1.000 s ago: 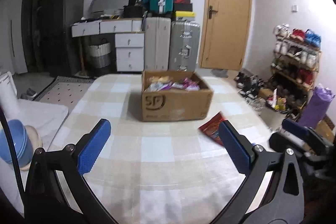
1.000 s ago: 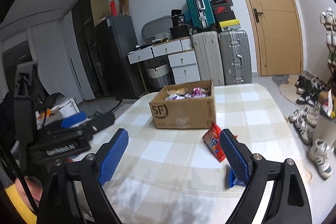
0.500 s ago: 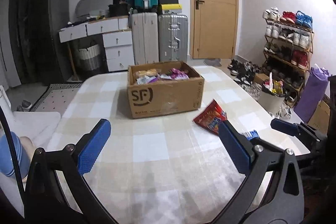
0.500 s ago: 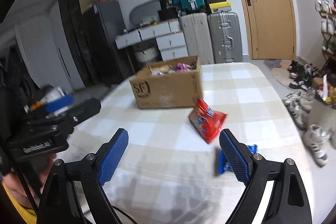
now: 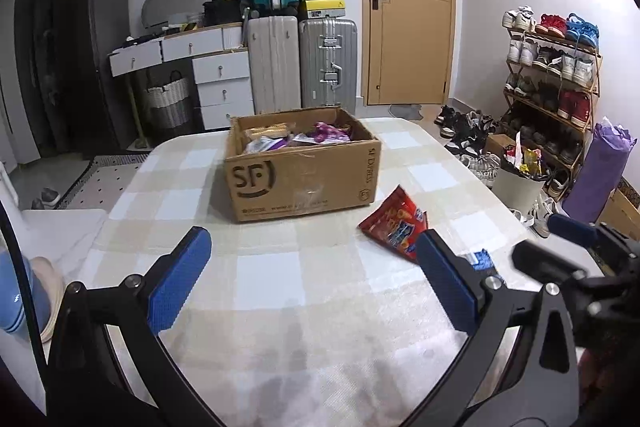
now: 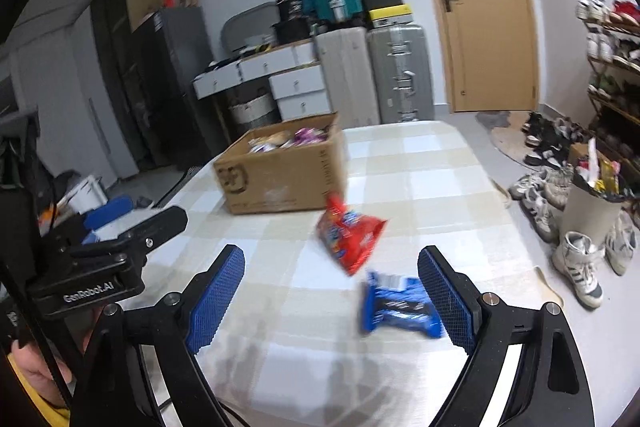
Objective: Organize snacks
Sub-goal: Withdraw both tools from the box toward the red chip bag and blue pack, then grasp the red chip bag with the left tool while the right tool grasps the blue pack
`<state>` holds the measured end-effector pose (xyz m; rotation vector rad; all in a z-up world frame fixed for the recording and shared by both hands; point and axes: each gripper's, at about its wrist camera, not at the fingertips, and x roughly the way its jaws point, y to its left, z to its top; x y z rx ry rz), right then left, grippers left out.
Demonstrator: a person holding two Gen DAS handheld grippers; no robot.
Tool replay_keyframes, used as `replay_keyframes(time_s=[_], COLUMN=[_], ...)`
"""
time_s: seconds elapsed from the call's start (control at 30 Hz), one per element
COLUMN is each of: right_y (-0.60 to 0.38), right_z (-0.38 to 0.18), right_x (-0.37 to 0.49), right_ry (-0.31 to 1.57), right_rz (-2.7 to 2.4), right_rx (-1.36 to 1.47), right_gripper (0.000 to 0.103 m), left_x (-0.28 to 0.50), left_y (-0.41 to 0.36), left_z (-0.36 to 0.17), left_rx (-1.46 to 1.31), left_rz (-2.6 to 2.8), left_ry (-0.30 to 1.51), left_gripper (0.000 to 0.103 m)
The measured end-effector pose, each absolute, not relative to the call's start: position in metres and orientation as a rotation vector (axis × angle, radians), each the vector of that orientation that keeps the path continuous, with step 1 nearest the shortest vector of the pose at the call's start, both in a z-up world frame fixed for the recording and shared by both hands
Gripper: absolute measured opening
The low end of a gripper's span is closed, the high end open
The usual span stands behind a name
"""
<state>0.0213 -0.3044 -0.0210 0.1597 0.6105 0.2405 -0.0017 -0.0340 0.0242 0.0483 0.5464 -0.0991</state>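
An open cardboard box point(image 5: 300, 175) point(image 6: 280, 175) holding several snack packets stands in the middle of the checked table point(image 5: 264, 275). A red snack bag point(image 5: 394, 223) point(image 6: 348, 231) lies on the cloth to the right of the box. A blue packet point(image 6: 396, 303) point(image 5: 482, 259) lies nearer than the red bag. My right gripper point(image 6: 332, 259) point(image 5: 576, 247) is open, above the cloth, with the blue packet just inside its right finger and untouched. My left gripper point(image 5: 312, 247) point(image 6: 132, 217) is open and empty, in front of the box.
To the right of the table stand a white bin point(image 5: 516, 183) stuffed with wrappers, a shoe rack point(image 5: 548, 83) and loose shoes on the floor. Suitcases point(image 5: 300, 67) and white drawers point(image 5: 224, 83) line the far wall. Blue bowls point(image 5: 12, 291) sit at the left.
Both grippers have moved forward and slightly down over the table. The red bag and blue packet now sit closer to my right gripper's fingers. Neither jaw has changed its width.
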Motion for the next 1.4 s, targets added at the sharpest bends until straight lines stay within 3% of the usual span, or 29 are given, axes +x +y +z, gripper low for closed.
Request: replay_keyframes(time_s=[0.53, 0.7, 1.03, 1.17, 1.23, 1.33, 1.4], right_y=[-0.396, -0.384, -0.381, -0.384, -0.384, -0.384, -0.386], right_z=[-0.092, -0.086, -0.095, -0.093, -0.093, -0.093, -0.096], right_x=[0.085, 0.081, 0.082, 0.080, 0.079, 0.078, 0.080], right_ry=[0.905, 0.886, 0.934, 0.924, 0.927, 0.928, 0.933], right_rz=[0.175, 0.206, 0.220, 0.212, 0.213, 0.208, 0.203], right_rx=[0.472, 0.426, 0.428, 0.440, 0.438, 0.427, 0.437], right_gripper=[0.090, 0.090, 0.090, 0.090, 0.090, 0.090, 0.090], left_x=[0.157, 0.190, 0.230, 0.231, 0.231, 0.232, 0.234], left_y=[-0.100, -0.103, -0.126, -0.134, -0.137, -0.143, -0.150], left_z=[-0.049, -0.081, -0.137, -0.144, -0.146, -0.148, -0.147], left_rx=[-0.118, -0.258, -0.273, -0.261, -0.294, -0.292, -0.263], left_rz=[-0.133, -0.166, -0.133, -0.143, -0.213, -0.245, -0.235], left_ry=[0.814, 0.927, 1.025, 1.000, 1.000, 1.008, 1.007], left_gripper=[0.102, 0.102, 0.097, 0.086, 0.064, 0.059, 0.045])
